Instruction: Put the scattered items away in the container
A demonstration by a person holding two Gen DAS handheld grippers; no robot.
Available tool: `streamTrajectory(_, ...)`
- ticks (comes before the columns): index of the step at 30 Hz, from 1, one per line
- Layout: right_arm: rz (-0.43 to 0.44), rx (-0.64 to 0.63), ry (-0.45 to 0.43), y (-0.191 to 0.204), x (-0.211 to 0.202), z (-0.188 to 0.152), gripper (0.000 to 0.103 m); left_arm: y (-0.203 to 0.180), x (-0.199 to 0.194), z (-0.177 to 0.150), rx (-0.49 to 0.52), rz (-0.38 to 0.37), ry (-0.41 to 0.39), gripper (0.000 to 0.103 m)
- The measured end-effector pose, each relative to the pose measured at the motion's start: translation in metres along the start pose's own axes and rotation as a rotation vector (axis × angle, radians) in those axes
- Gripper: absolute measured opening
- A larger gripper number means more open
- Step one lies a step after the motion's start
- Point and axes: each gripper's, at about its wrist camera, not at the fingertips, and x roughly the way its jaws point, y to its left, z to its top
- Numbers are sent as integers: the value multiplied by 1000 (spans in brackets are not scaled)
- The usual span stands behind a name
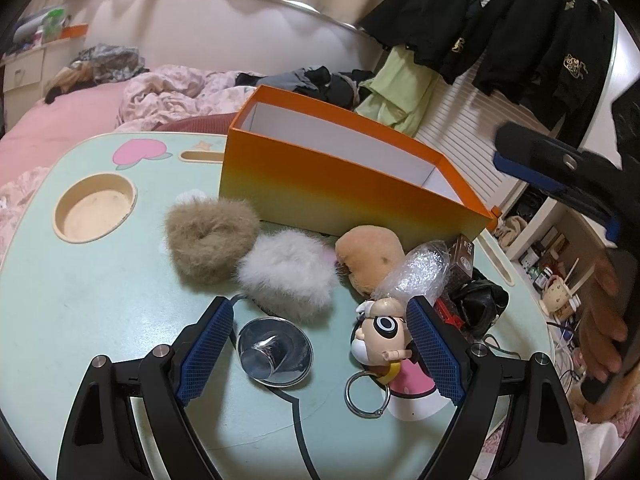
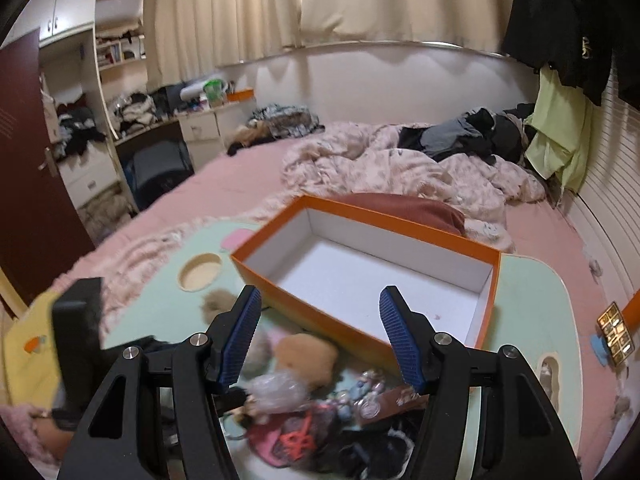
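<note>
Right, left gripper (image 1: 320, 344) sits low over the mint lap table (image 1: 100, 300), jaws wide apart w/ nothing pinched. Between its fingers, nearest: a clear glass dome thing (image 1: 274, 354) by the left finger, and a big-eyed cartoon figurine (image 1: 386, 334) w/ a metal keyring (image 1: 366, 394) close against the right finger, can't tell if touching. Just past the tips: white fluffy scrunchie (image 1: 290, 274), w/ a tan fluffy scrunchie (image 1: 210, 238) up-left of it, the two touching. Right of those, a tan plush lump (image 1: 370, 258), bubble wrap wad (image 1: 414, 272), small brown box (image 1: 464, 258) and a black pouch (image 1: 482, 300). Beyond all that, the orange box (image 1: 340, 188), open top, white inside, right up against the plush. Round cup recess (image 1: 94, 210) in the table sits far left of it.

Right gripper (image 2: 320, 340) hovers higher, jaws roughly half open, empty too. Under and btwn its fingers the same pile looks blurred. Ahead of its tips, the orange box interior (image 2: 360, 280) shows bare white floor; no items visible in it. Farther off, pink bed (image 2: 248, 176) w/ rumpled duvet.
</note>
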Motion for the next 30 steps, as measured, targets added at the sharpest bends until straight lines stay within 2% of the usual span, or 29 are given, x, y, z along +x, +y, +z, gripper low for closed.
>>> streamTrajectory(6, 25, 39, 18, 1, -10, -19, 63, -1, -1, 0, 1, 0, -10, 88)
streamTrajectory(13, -81, 123, 45, -15, -25, -61, 63, -11, -20, 0, 34, 19, -55, 90)
streamTrajectory(17, -139, 123, 77, -20, -32, -87, 63, -19, -29, -6, 44, 5, -9, 93)
streamTrajectory(21, -227, 76, 127, -18, -27, -113, 63, -23, -33, -14, 69, 44, 12, 93)
streamTrajectory(28, -225, 98, 196, -19, -14, -129, 63, -17, -26, -29, 57, 68, 84, 93)
streamTrajectory(30, -223, 93, 206, -18, -12, -131, 63, -18, -26, -32, 73, 80, 80, 93)
